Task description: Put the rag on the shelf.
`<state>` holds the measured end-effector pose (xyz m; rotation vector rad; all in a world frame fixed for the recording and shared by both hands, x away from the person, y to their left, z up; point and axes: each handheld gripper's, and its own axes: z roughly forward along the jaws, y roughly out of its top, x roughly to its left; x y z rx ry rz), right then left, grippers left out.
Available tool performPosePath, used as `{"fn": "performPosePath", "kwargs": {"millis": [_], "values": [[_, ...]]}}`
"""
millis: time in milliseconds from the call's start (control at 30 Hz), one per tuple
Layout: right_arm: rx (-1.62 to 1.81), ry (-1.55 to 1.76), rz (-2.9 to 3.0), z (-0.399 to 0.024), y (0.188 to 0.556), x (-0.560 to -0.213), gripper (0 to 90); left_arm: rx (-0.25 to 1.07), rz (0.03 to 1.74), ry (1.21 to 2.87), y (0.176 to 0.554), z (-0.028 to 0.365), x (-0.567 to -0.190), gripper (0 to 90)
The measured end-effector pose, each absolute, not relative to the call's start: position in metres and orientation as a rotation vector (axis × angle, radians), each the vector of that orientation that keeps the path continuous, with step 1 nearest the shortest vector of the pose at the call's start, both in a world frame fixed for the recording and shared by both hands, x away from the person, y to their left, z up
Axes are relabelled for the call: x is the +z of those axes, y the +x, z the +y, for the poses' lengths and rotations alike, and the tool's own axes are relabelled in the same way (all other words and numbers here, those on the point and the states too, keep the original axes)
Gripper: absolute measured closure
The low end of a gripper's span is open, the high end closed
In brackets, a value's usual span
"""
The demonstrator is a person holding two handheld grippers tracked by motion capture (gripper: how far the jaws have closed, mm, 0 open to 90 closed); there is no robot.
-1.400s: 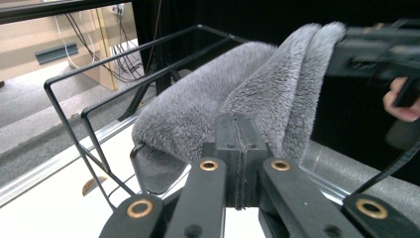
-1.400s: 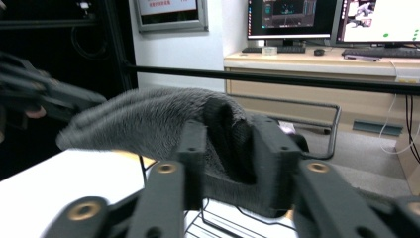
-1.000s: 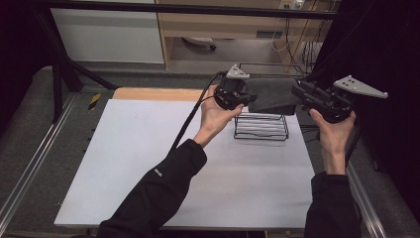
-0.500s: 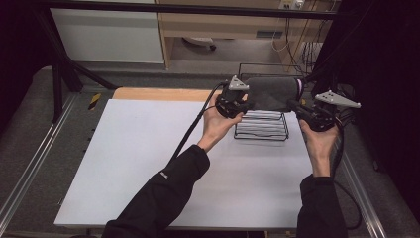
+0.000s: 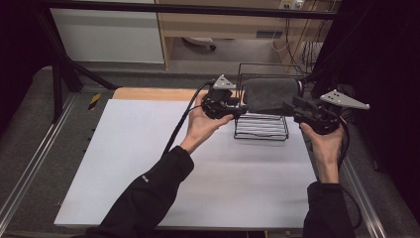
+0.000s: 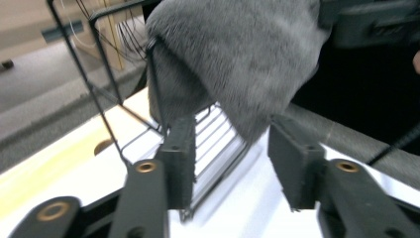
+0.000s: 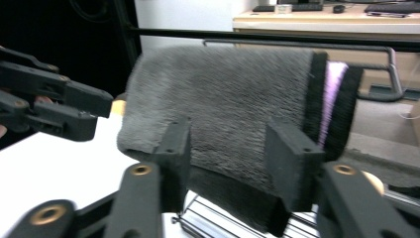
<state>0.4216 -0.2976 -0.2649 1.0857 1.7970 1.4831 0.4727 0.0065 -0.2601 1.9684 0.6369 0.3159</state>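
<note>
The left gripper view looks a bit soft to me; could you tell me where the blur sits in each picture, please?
Left gripper view: grey cloth smeared, fingers fairly crisp. Right gripper view: cloth and the other gripper softened. High view: evenly lit, white table sharp, edges of the picture dark.

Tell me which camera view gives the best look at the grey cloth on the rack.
The right gripper view: the grey cloth spreads broadly, folded over the rack's top bar, its black and pink edge visible. The left gripper view shows one blurred end. The high view shows it small, between both grippers.
</note>
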Motion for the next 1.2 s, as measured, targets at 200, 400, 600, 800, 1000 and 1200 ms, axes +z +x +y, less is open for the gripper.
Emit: {"fn": "performPosePath", "kwargs": {"millis": [200, 400, 600, 800, 1000, 1200], "values": [[1.514, 1.079, 1.842, -0.282, 0.412, -0.253, 27.4, 0.343, 0.660, 2.030, 0.463, 0.036, -0.266, 37.0], [1.495, 1.067, 1.914, -0.262, 0.403, -0.257, 10.9, 0.359, 0.707, 2.056, 0.450, 0.074, -0.279, 26.2], [1.509, 1.059, 1.963, -0.242, 0.395, -0.269, 2.6, 0.415, 0.750, 2.060, 0.431, 0.115, -0.296, 16.6], [1.522, 1.067, 2.030, -0.226, 0.390, -0.290, 0.8, 0.472, 0.813, 2.044, 0.411, 0.160, -0.320, 9.0], [1.514, 1.053, 2.125, -0.215, 0.386, -0.324, 0.7, 0.450, 0.869, 2.020, 0.394, 0.200, -0.353, 8.3], [1.504, 1.089, 2.180, -0.214, 0.386, -0.363, 0.7, 0.434, 0.903, 1.983, 0.379, 0.228, -0.381, 8.5]]}}
